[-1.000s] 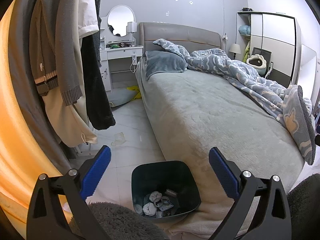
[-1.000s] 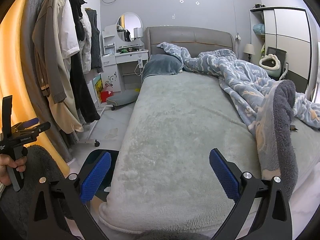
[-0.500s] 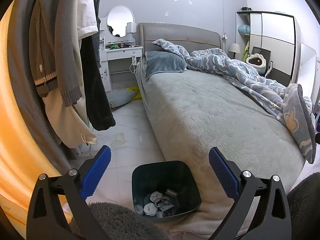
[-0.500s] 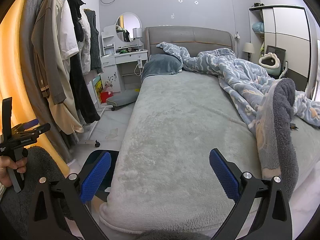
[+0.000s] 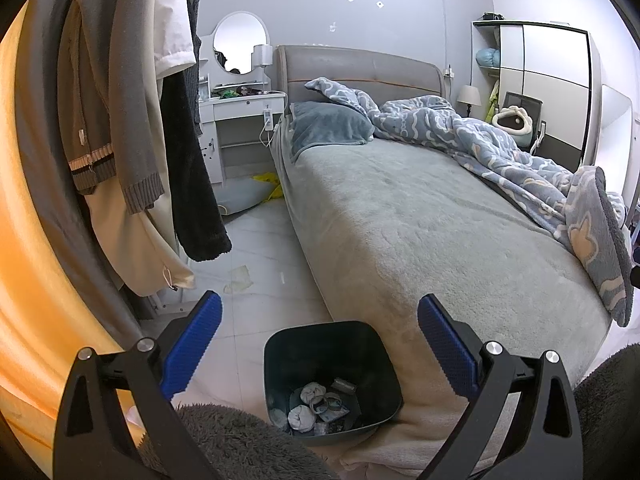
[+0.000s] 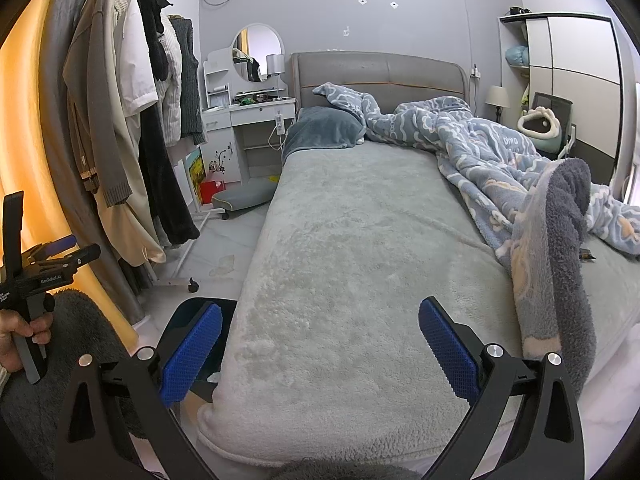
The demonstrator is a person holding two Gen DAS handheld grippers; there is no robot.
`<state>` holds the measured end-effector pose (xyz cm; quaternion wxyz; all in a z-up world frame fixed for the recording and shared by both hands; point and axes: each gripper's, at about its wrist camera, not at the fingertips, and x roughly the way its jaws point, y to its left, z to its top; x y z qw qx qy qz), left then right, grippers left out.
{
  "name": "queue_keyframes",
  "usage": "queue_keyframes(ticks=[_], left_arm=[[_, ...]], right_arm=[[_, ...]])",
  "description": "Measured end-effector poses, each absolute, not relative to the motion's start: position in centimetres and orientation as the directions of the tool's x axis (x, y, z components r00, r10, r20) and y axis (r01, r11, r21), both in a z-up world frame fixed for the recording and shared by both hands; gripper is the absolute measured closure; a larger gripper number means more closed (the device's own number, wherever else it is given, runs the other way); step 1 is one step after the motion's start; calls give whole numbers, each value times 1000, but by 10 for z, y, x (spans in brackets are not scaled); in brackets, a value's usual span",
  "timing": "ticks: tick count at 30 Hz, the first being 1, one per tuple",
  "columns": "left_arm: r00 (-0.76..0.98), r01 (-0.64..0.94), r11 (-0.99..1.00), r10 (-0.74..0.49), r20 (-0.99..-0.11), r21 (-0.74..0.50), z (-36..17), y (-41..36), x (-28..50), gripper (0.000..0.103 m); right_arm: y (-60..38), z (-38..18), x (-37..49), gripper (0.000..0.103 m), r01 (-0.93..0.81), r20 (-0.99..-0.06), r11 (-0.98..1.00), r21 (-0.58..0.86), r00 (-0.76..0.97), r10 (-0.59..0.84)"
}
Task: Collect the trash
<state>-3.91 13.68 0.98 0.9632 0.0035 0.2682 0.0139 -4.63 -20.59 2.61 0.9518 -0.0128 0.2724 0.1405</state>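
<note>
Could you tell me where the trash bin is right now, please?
In the left wrist view the dark trash bin stands on the white floor at the bed's foot corner, low and central between the open left gripper's fingers.

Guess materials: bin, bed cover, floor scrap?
Bin: looks like moulded plastic, dark, smooth with a slight sheen on the rim.
Bed cover: plush fleece, grey, matte, with a fuzzy nap showing.
Floor scrap: probably thin paper or wrapper film, pale and crumpled; too small to be sure.
</note>
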Motion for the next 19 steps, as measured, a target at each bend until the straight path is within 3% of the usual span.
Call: queue_keyframes(ticks=[19], left_arm=[[853, -26, 999, 33, -521, 19, 5, 132, -41, 3]], right_arm=[[-206, 27, -46, 3, -274, -523, 960, 52, 812, 260]])
